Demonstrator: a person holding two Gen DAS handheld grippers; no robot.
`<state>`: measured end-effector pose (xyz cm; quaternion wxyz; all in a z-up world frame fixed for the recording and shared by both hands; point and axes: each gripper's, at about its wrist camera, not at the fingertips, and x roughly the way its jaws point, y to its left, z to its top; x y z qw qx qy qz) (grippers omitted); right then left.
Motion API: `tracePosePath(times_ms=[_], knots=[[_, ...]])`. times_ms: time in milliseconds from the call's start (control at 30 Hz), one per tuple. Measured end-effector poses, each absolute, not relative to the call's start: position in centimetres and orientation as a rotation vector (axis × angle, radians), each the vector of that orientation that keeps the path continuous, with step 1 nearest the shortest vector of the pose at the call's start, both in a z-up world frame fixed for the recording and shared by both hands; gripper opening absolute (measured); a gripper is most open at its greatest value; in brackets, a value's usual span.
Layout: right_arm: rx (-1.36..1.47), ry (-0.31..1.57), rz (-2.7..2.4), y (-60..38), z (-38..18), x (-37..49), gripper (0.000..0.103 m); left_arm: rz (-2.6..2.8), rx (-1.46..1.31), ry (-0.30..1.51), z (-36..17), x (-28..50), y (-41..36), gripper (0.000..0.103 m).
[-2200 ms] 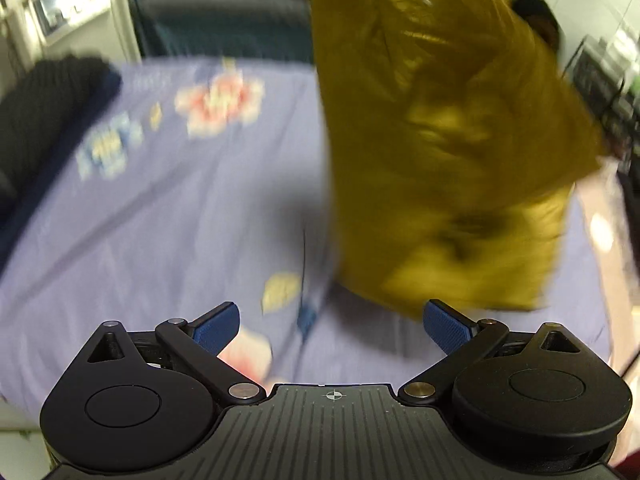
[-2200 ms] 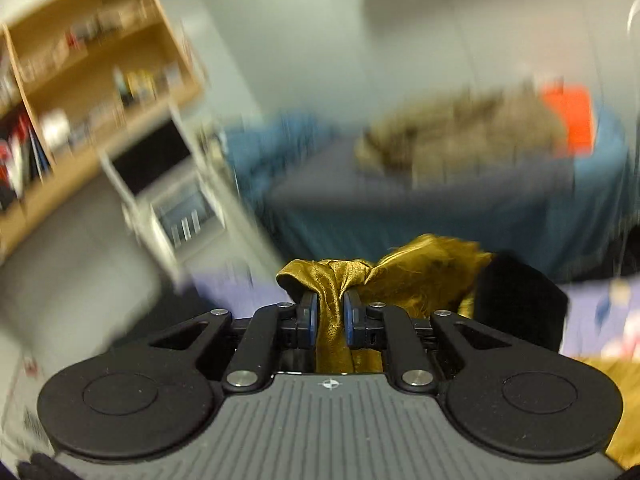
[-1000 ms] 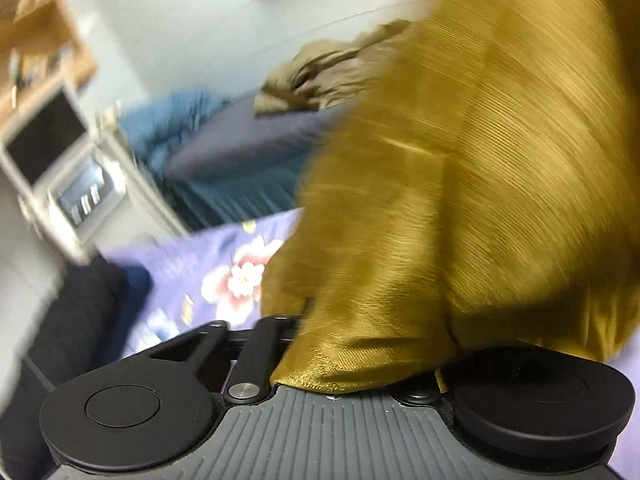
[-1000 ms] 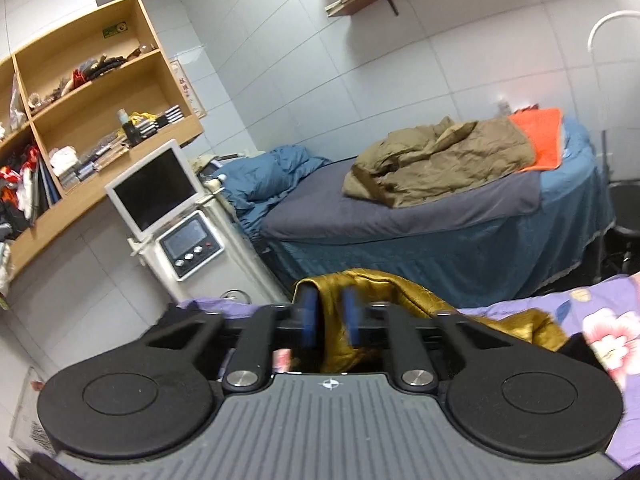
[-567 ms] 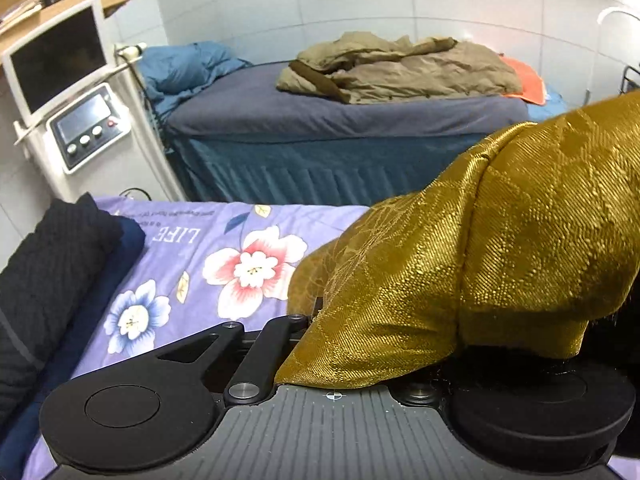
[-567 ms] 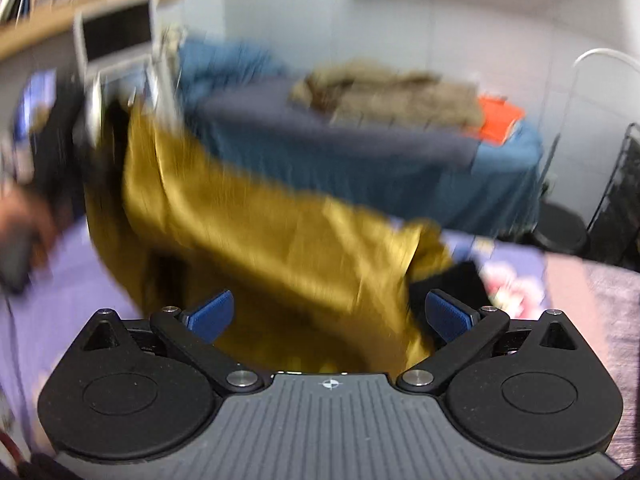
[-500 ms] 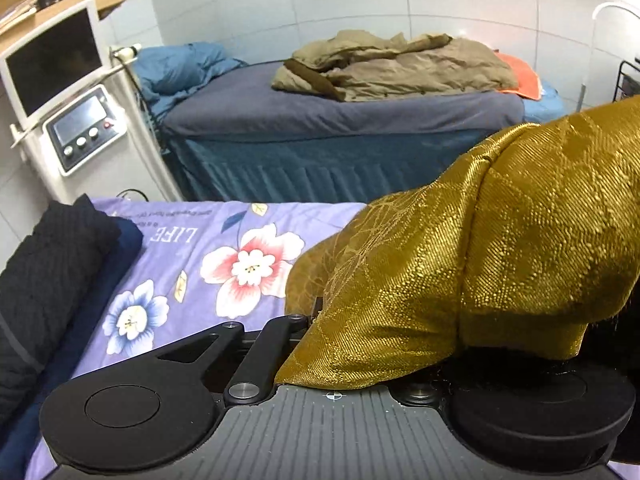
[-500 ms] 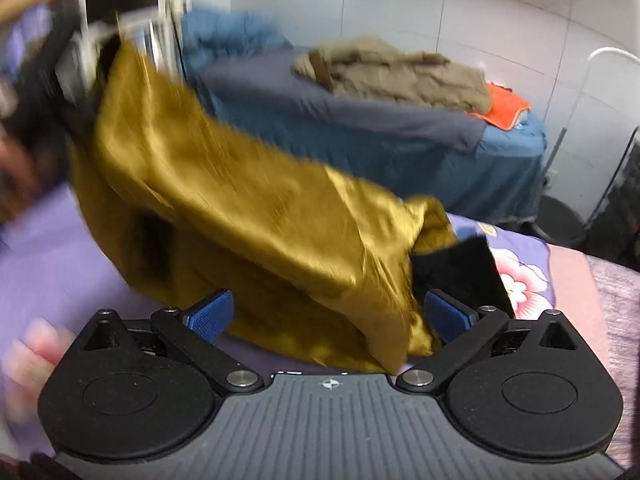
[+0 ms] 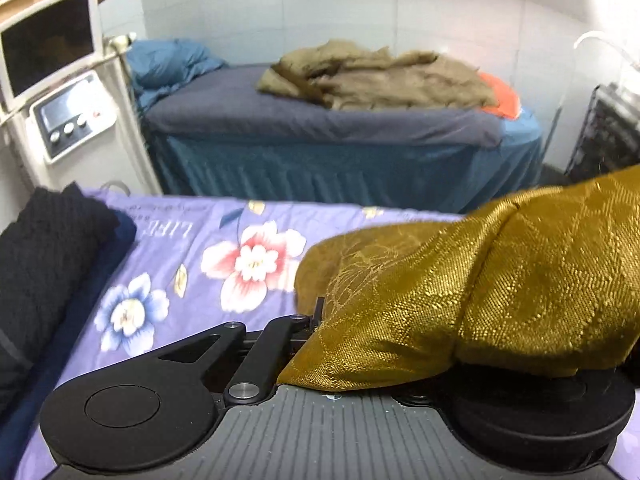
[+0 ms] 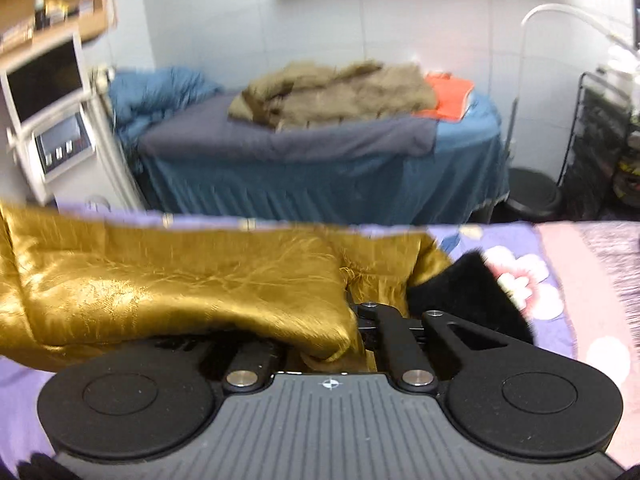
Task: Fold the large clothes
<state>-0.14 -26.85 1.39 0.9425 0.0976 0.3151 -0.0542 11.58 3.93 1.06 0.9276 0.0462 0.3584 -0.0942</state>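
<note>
The gold garment point(image 9: 480, 292) lay partly on the bed point(image 9: 192, 276) with the purple flower sheet, and part of it hung between the two grippers. The left hand-held gripper point(image 9: 320, 320) was closed tight on one edge of the gold cloth, which flopped over its right side and hid that finger. The right hand-held gripper point(image 10: 360, 320) was closed too, and gold cloth bunched right where its fingers met, so it looked like it had a pinch of the cloth. A black furry trim point(image 10: 472, 292) on the garment sat just beside that gripper.

I think the step was to spread the garment flat before folding it. To do that well, both grippers should have kept their tight hold and pulled apart gently, so the cloth went smooth and straight. Then it should have been laid down on bare sheet, away from the black folded knit point(image 9: 44, 280) at the left. The shiny cloth looked slippery, so a loose pinch could let it slide out.
</note>
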Motion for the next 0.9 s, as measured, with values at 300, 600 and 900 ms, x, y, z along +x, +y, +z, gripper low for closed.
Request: tracePosePath(times_ms=[300,600,900], knots=[[0.036,0.327,-0.021,-24.8,15.1,-7.8,0.007,-0.33,-0.007,0.485,12.3,4.3,6.9,0.033],[-0.029,-0.094,0.119,-27.7,28.5,-18.1,0.007,-0.405,0.049,0.171,26.4,-8.4,7.0,0.034],[0.092,-0.383,0.252,-32.4,36.9,-24.2,0.007,-0.514,-0.031,-0.068,36.7,-13.7,7.3,0.034]])
